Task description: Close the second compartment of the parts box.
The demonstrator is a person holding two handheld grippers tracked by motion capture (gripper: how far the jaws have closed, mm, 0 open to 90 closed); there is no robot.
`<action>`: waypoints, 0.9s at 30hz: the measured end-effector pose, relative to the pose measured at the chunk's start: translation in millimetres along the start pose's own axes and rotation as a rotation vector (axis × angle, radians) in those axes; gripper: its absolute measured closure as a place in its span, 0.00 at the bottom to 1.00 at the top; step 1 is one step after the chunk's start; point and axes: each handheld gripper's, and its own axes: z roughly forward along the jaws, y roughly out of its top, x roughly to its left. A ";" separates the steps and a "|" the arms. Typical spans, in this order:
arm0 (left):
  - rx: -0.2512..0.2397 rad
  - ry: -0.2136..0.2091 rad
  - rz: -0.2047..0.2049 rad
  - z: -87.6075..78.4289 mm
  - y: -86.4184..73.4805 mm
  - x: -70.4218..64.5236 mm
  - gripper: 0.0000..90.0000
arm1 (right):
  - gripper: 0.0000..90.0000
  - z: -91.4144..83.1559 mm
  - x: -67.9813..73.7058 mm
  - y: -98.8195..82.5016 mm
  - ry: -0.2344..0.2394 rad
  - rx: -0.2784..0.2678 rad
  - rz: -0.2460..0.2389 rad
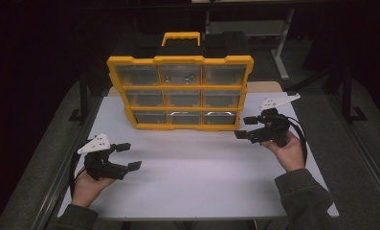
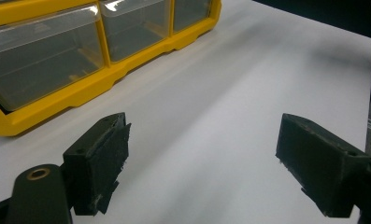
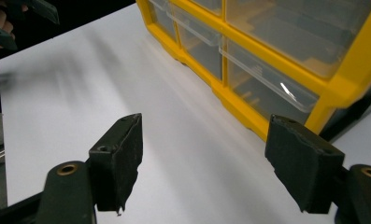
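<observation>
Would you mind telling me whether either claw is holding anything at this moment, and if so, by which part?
Nothing is held. The left claw and the right claw both stand open over the bare white table, apart from the yellow drawer organizer.

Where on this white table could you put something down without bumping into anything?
The widest bare patch of the white table lies in front of the yellow drawer organizer, between the left gripper and the right gripper, down to the near edge. It is tight at the back, where the organizer stands, and beside its right corner, where the right gripper sits close.
</observation>
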 end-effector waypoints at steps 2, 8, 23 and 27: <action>-0.001 -0.001 -0.001 0.3 -0.4 0.2 0.18 | 0.28 -0.5 0.0 -3.9 -0.008 0.002 0.005; 0.002 0.002 0.003 -0.5 -1.0 1.0 0.18 | 0.26 -1.7 -0.5 -16.6 -0.020 0.002 0.020; 0.009 0.008 -0.001 1.4 -8.2 3.2 0.18 | 0.18 -3.4 2.0 -43.6 -0.065 0.003 0.052; 0.012 0.010 -0.002 1.0 -10.0 3.1 0.18 | 0.17 -5.5 3.3 -51.6 -0.078 0.004 0.056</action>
